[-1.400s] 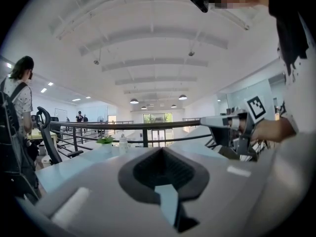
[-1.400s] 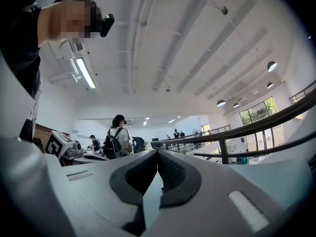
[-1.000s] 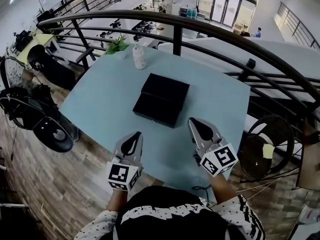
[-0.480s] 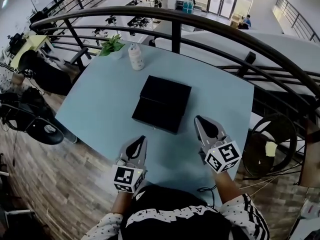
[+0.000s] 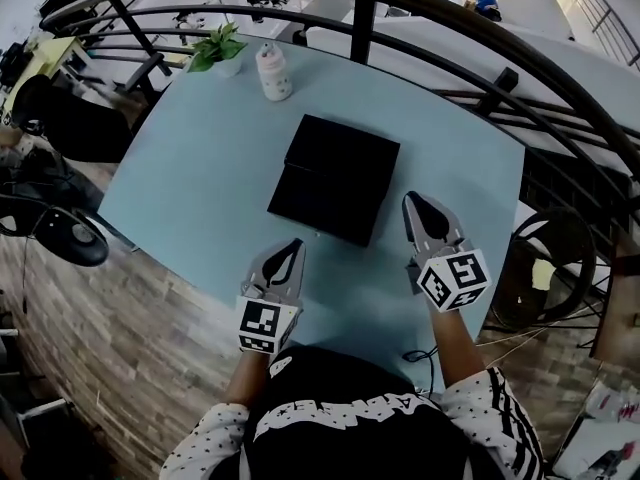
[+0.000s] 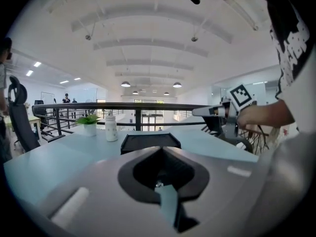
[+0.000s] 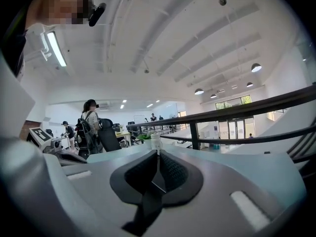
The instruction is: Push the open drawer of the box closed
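A flat black rectangular box (image 5: pixel 345 153) is lying near the middle of the pale blue tabletop (image 5: pixel 190 168), with its drawer (image 5: pixel 315 206) sticking out toward the person. The left claw (image 5: pixel 290 253) is hovering near the drawer's front without touching it, its jaws pressed together on nothing. The right claw (image 5: pixel 420 208) is hanging just beside the box's near right corner, jaws likewise together and empty. A white bottle (image 5: pixel 273 73) and a small green potted plant (image 5: pixel 218 48) are standing by the tabletop's far edge.
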